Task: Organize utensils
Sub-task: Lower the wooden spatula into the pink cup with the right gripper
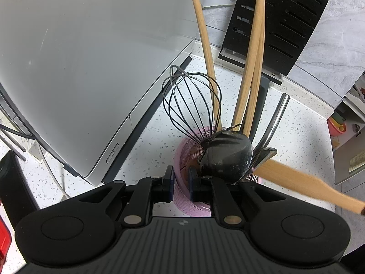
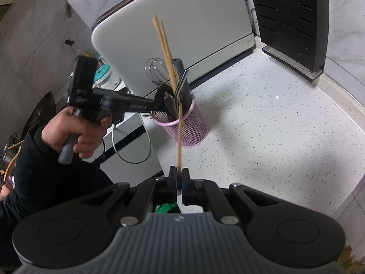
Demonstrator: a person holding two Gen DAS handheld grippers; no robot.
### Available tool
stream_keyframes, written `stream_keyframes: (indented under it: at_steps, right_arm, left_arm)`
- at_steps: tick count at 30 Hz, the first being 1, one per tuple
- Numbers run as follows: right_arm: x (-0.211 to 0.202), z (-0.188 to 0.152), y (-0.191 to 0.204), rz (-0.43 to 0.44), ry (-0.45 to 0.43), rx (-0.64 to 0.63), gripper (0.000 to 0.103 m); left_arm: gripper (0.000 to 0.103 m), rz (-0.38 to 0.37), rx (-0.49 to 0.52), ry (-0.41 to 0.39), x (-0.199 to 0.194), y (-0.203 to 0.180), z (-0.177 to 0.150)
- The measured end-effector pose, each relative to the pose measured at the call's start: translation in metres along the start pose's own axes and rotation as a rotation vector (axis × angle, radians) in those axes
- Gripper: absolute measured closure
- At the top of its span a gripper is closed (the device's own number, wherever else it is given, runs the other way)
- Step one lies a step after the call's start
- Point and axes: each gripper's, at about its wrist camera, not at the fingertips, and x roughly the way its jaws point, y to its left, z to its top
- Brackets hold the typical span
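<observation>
1. Nearest the right wrist lens: right claw (image 2: pixel 179 179) pinched fully together on the lower end of a wooden stick (image 2: pixel 180 137), held between its blue pads
2. Running up and away from that claw toward a pink mesh cup (image 2: pixel 191 127); whether the far end sits inside the cup or just crosses in front of the rim, hard to tell
3. Standing on a white speckled counter (image 2: pixel 273 125), beside a large white appliance (image 2: pixel 182 34) and well apart from a black slotted rack (image 2: pixel 292 18) against the wall
4. Packed with a wire whisk (image 2: pixel 156 70), several long chopsticks (image 2: pixel 165 45), a dark grey handle (image 2: pixel 182 77) and a metal handle (image 2: pixel 183 77), all leaning or upright
5. Nearest the left wrist lens: left claw (image 1: pixel 180 182) nearly closed, its two pads clamped either side of the pink mesh cup's (image 1: pixel 182 159) near wall
6. Seen from the right wrist view, held by a person's hand (image 2: pixel 75 132) in a dark sleeve (image 2: pixel 34 171), reaching in from the left
7. Inside the cup from this side: whisk (image 1: pixel 191 102) tilted left, a black ladle bowl (image 1: pixel 225 157) near the rim, chopsticks (image 1: pixel 253 68) rising tall, a steel handle (image 1: pixel 273 123) leaning right
8. Crossing the lower right, blurred: a broad wooden piece (image 1: pixel 308 185), its tip near the cup's rim
</observation>
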Motion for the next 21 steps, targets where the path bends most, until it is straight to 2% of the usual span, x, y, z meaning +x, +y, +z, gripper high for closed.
stream_keyframes:
  at_steps: [7,21]
  right_arm:
    - [0.006,0.042,0.012,-0.042,-0.022,-0.038,0.103]
    - [0.031,0.115,0.048,-0.090,-0.208,-0.155,0.103]
  left_arm:
    - [0.090,0.001,0.004,-0.001,-0.001,-0.001,0.000]
    - [0.089,0.004,0.004,-0.002,-0.001,-0.002,-0.001]
